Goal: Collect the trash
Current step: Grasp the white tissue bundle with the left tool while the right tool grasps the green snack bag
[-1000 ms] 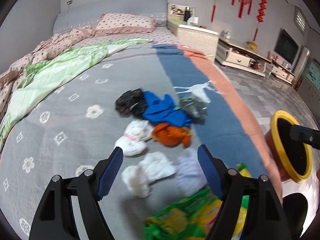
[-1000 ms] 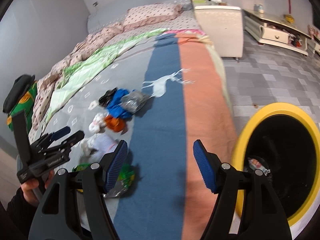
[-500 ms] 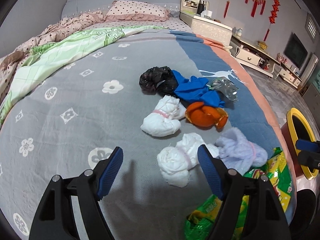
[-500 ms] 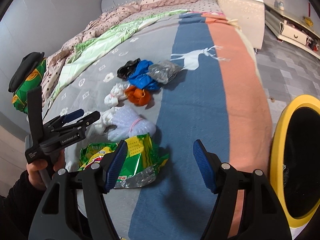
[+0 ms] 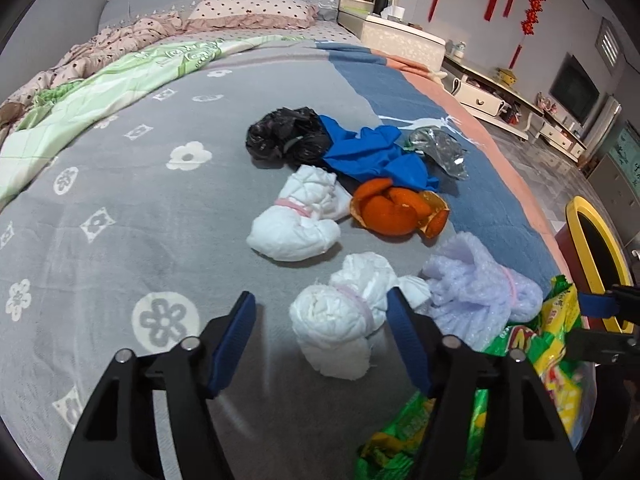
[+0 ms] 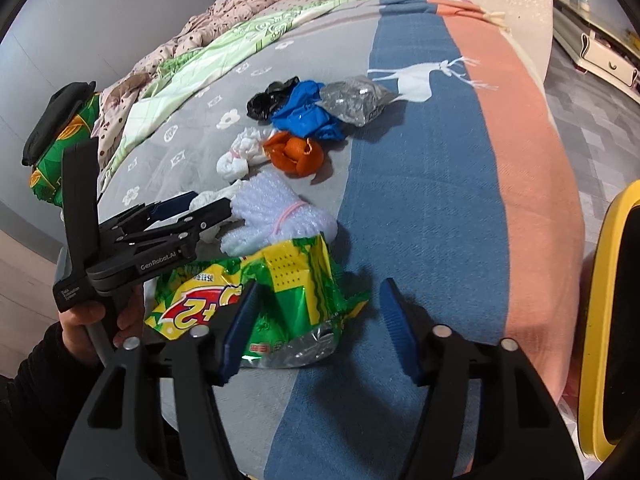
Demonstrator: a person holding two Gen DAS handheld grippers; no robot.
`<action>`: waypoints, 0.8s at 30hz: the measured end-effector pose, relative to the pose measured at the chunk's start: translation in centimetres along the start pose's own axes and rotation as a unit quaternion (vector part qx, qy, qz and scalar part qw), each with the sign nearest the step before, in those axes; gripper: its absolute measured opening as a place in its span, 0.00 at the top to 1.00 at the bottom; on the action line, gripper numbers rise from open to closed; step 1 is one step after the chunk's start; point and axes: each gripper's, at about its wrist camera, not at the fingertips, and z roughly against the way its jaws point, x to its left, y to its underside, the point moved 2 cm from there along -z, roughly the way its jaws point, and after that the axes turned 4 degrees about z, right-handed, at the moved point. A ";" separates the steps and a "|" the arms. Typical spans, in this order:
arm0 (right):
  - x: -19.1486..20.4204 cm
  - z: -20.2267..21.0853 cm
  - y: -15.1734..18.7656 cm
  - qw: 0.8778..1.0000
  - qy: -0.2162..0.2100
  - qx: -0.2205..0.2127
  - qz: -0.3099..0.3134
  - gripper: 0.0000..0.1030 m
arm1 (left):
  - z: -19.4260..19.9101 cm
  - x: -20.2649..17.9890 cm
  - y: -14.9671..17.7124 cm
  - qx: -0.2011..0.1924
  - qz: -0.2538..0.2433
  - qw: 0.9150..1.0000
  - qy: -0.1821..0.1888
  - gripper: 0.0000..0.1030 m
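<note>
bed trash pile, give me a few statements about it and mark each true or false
1. The orange peel lies on the bed beside a blue wad. True.
2. The left tool grips the black bag. False: its jaws are closing around a white tissue wad, not yet pressing it.
3. The green and yellow snack bag lies at the near edge of the pile. True.
4. The yellow-rimmed bin stands on the bed. False: it is beside the bed.
5. The right tool holds the snack bag. False: it is closing, with the bag's edge between the jaws.

left gripper (image 5: 322, 340): angled down, jaws closing, not gripping | right gripper (image 6: 316, 330): angled down, jaws closing, not gripping
</note>
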 end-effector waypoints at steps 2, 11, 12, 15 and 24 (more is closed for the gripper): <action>-0.1 -0.4 0.0 1.000 -0.004 0.005 -0.001 0.49 | -0.2 -0.1 -0.1 0.002 0.001 1.000 0.007 0.45; 0.1 -2.0 -0.2 1.000 -0.022 0.019 0.003 0.66 | -0.8 -0.5 -0.2 0.003 0.002 0.999 0.037 0.65; 0.2 -2.1 -0.2 0.999 -0.025 0.020 0.004 0.69 | -0.8 -0.4 -0.2 0.002 0.002 0.999 0.039 0.65; 0.3 -2.4 -0.3 0.999 -0.035 0.022 0.005 0.77 | -0.9 -0.2 -0.3 0.002 0.006 0.999 0.045 0.66; 0.9 -2.1 -0.1 0.999 -0.029 0.019 0.030 0.84 | -0.5 0.2 -0.5 -0.002 0.016 0.998 0.056 0.67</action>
